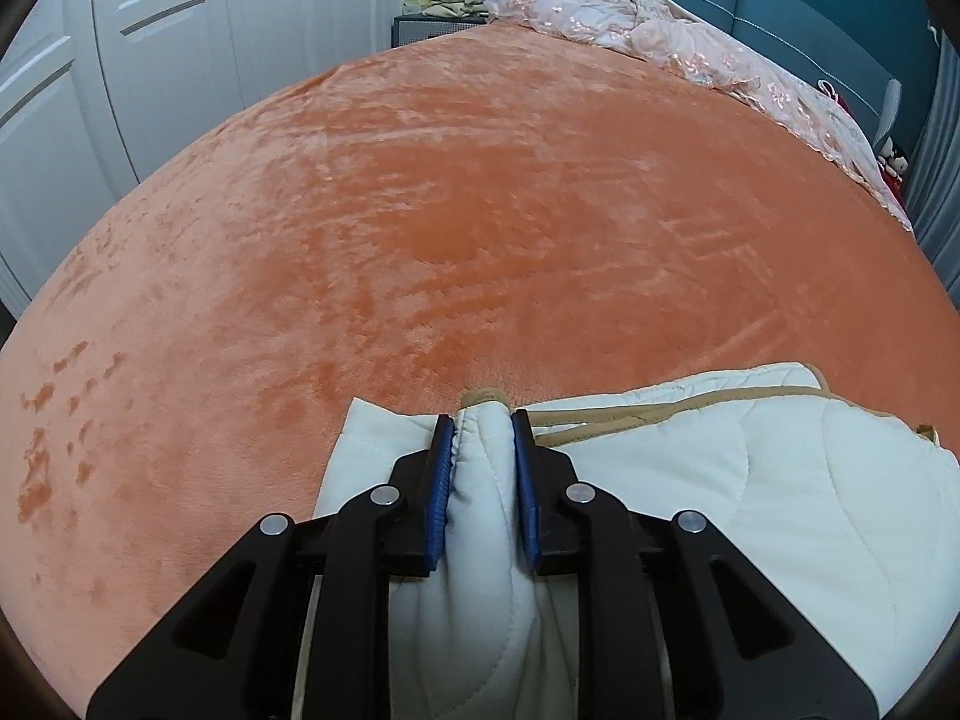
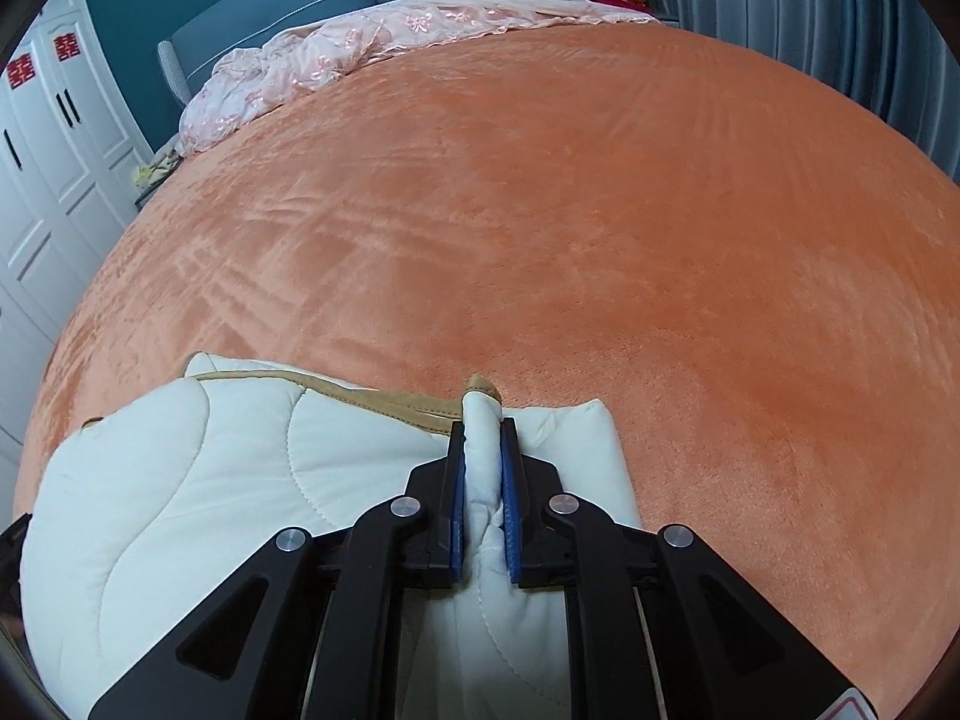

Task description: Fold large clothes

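Nearest the cameras, the left gripper [image 1: 480, 420] is clamped on a thick bunched corner of the white quilted garment [image 1: 780, 492], its blue pads [image 1: 441, 474] pressing the padding from both sides. The right gripper [image 2: 482, 426] pinches a thinner bunch at the garment's opposite corner in the same way.

The garment [image 2: 180, 480] lies in stacked layers at the near edge of the orange bedspread [image 1: 480, 210], with tan binding [image 2: 372, 399] showing along its far side between the two grips. This looks like a fold under way, both corners held as a pair. The next move probably calls for carrying them forward together, level and evenly spaced, so the held edge lands square on the layer beyond without twisting.

Beyond the garment the bedspread [image 2: 570, 210] stretches smooth and bare, giving ample room ahead. At its far side a crumpled pink lace cover [image 1: 660, 42] rests against the blue headboard [image 2: 270, 6]. White wardrobe doors [image 1: 150, 60] stand off the bedspread's left edge and grey curtains [image 2: 810, 18] off its right, both well apart from the work.
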